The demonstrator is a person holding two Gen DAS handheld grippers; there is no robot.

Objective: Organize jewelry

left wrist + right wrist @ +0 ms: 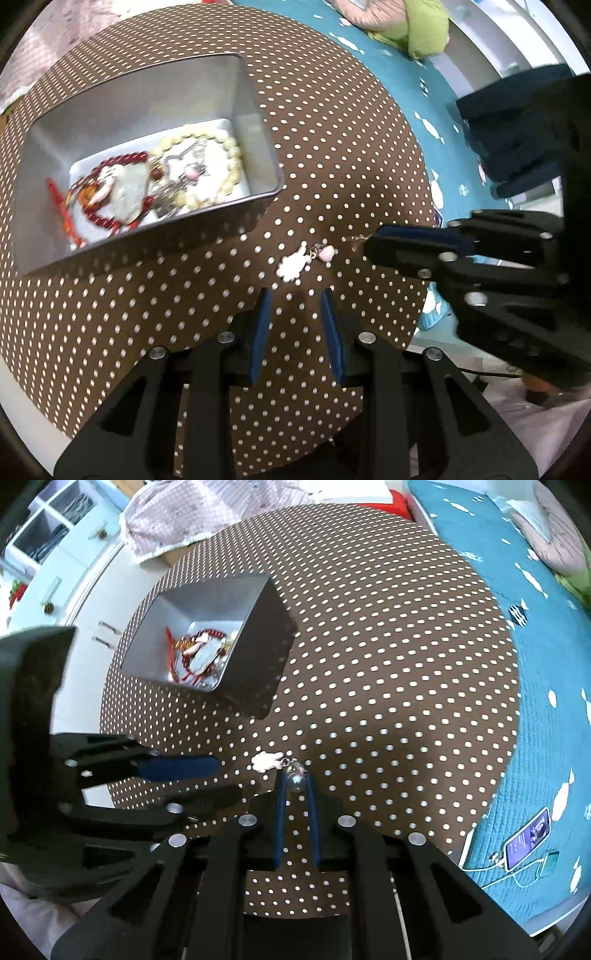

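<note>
Looking along the left tongs (295, 295), I see their blue pads spread apart with nothing between them, hovering over the brown polka-dot counter (351, 147). Just ahead of the tips lies a white charm (291, 266) with a small pink heart bead (327, 254) beside it, linked to a thin chain (356, 239) that runs into the tip of the right tongs (384, 245) coming in from the right. Farther left sits an open grey box (255, 122) holding a cream bead bracelet (225, 162), a red bead bracelet (122, 160) and other tangled pieces.

From the right wrist view, the right tongs (295, 781) are pinching a small silvery bell (296, 782) between their blue pads, the white charm (266, 760) trailing on the counter (388, 664) just beyond. The left tongs (207, 775) stand spread at the left, near the charm. The grey box (255, 627) rests farther back. On the teal bed (535, 720) at right lies a phone (526, 840).
</note>
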